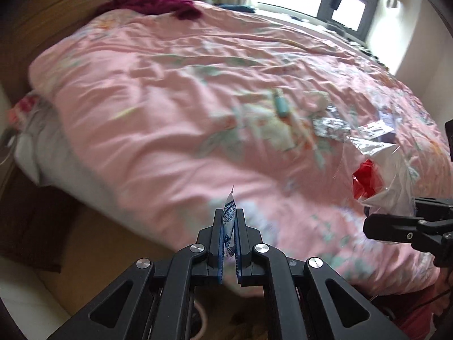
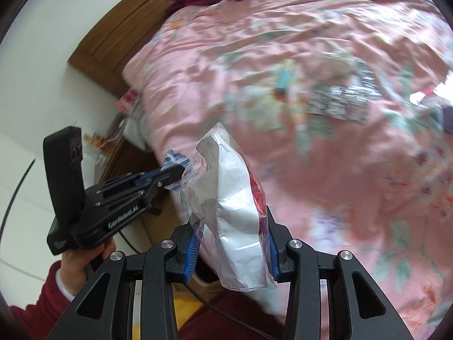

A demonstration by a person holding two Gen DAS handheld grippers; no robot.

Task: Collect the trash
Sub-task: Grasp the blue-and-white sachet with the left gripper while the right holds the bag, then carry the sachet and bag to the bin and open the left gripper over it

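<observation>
Above the pink quilt, the left gripper, jaws pinched on a small blue-and-white wrapper, should carry it over the clear bag clamped in the right gripper, releasing only once inside its mouth

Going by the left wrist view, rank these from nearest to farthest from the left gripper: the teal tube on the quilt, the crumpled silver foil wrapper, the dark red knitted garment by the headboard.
From the left gripper:
1. Teal tube, mid-quilt, ahead and slightly right.
2. Crumpled silver foil wrapper, just right of the tube; nearly level with it, so this order is a close call.
3. Dark red knitted garment, far end of the bed by the wooden headboard, clearly farthest.
</observation>
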